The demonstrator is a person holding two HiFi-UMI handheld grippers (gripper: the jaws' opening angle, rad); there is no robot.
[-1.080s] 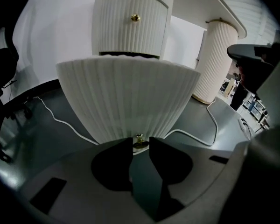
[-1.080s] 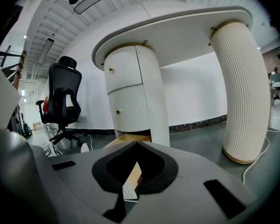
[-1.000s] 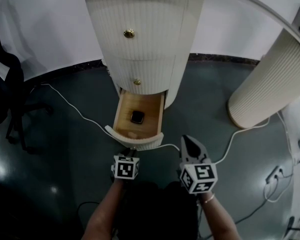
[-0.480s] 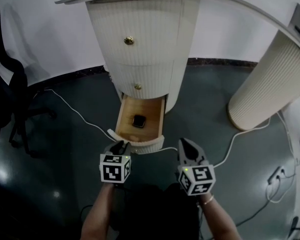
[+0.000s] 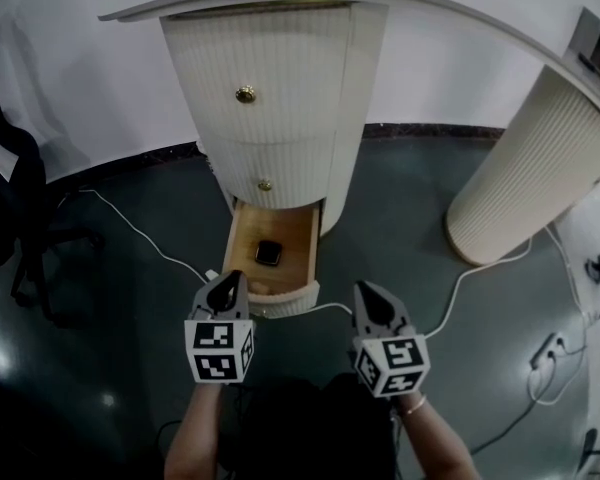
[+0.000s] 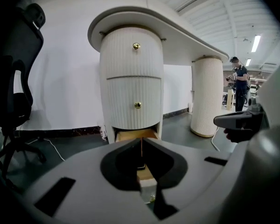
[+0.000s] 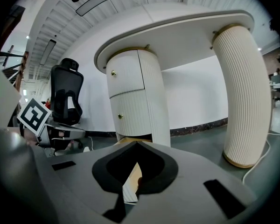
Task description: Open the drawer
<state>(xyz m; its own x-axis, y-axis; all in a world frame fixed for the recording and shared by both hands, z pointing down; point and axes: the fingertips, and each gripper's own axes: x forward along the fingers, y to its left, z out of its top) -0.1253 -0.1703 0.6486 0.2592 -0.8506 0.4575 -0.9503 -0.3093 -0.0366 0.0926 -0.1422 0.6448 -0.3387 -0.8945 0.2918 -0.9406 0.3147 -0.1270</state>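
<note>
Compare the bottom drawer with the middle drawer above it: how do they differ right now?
The bottom drawer is pulled out from the pedestal; the middle drawer sits flush in it. The bottom drawer shows its wooden inside, with a small dark object lying in it; the middle drawer shows only its front and brass knob. Both have cream ribbed fronts.
</note>
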